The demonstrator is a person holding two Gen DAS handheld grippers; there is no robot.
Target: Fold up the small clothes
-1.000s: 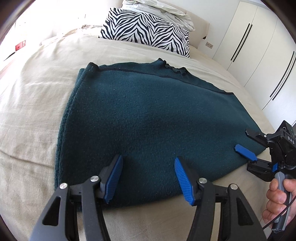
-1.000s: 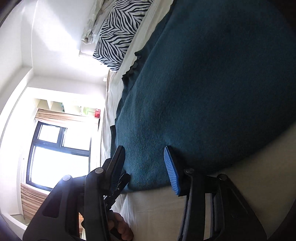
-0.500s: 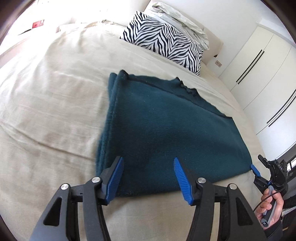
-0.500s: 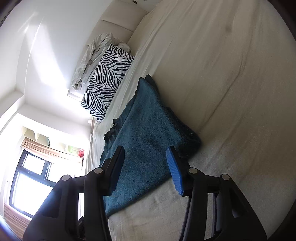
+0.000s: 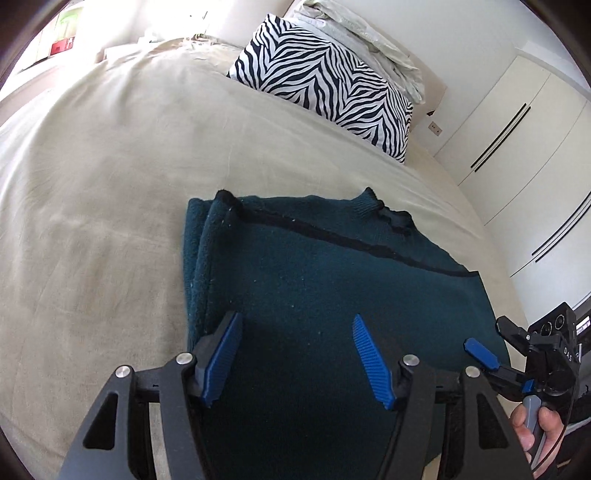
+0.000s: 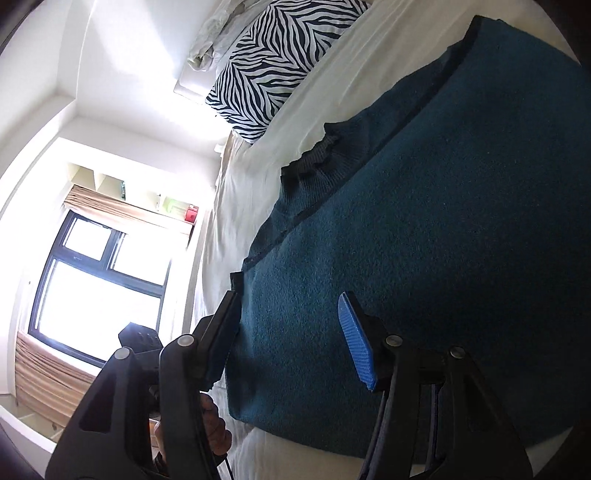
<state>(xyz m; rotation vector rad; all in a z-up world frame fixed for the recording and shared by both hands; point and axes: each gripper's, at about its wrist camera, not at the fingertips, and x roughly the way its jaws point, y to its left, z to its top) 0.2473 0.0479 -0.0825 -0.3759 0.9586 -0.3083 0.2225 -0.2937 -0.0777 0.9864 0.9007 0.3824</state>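
A dark teal knit garment (image 5: 314, 280) lies folded flat on the beige bed (image 5: 110, 184); it also shows in the right wrist view (image 6: 424, 240). Its black trim and collar run along the far edge. My left gripper (image 5: 293, 354) is open and empty over the garment's near edge. My right gripper (image 6: 291, 339) is open and empty over the garment's near right corner; it also shows in the left wrist view (image 5: 491, 350), at the garment's right edge.
A zebra-print pillow (image 5: 325, 81) lies at the head of the bed with crumpled white bedding (image 5: 369, 33) behind it. White wardrobe doors (image 5: 517, 129) stand on the right. A window (image 6: 96, 280) is on the far side.
Both grippers pulled back from the garment and then came in close over its near edge again. The garment lies as before. Both stay open.
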